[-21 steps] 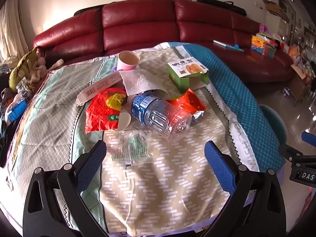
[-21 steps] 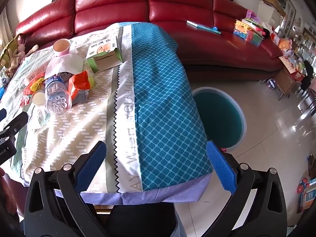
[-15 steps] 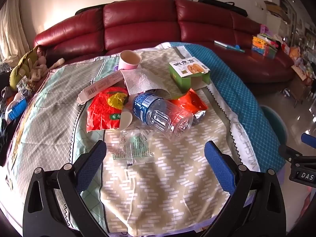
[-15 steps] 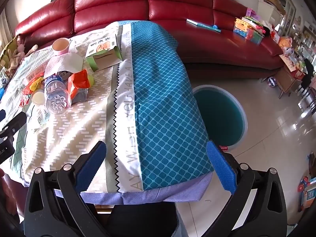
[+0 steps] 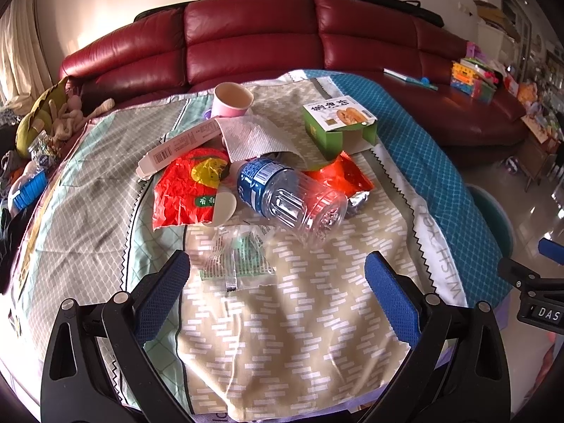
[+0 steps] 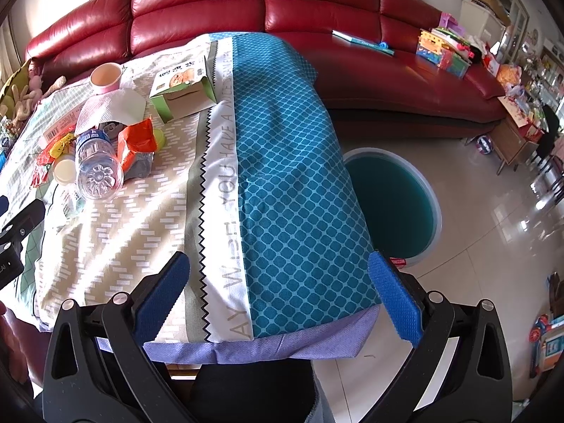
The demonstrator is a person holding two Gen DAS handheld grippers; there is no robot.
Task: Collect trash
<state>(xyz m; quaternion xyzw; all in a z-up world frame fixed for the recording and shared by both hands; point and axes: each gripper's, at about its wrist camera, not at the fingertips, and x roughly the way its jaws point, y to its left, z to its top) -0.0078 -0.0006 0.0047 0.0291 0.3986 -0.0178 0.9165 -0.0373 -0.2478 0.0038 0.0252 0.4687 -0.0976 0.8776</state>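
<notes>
1. Red leather fills the upper frame of both views: a long sofa (image 5: 253, 46) curves behind a low table draped in a patchwork cloth (image 5: 282, 335) of tan, grey-green and teal.
2. Teal and round, a bin (image 6: 391, 197) stands on the tiled floor at centre right of the right wrist view, just beside the table's edge, apparently the place for the trash.
3. Litter sits clustered mid-frame in the left wrist view, slightly above centre. Largest is a clear plastic bottle (image 5: 292, 201) with a blue label, lying on its side, base toward the camera. It looks empty, so likely light, springy and prone to roll; the ribbed middle seems the best hold.
4. A green carton (image 5: 340, 125) lies open-ended at upper right of the heap: stiff card, probably easy to pinch by a wall.
5. A red crinkled wrapper (image 5: 183, 190) and an orange foil bag (image 5: 343, 176) flank the bottle; both look thin, limp and slippery.
6. A pink paper cup (image 5: 232, 100) stands upright at the back, crushable.
7. A clear film packet (image 5: 236, 257) lies nearest, flat and hard to lift.
8. Left gripper (image 5: 278, 282) and right gripper (image 6: 278, 285) hover with blue pads wide apart, holding nothing.
</notes>
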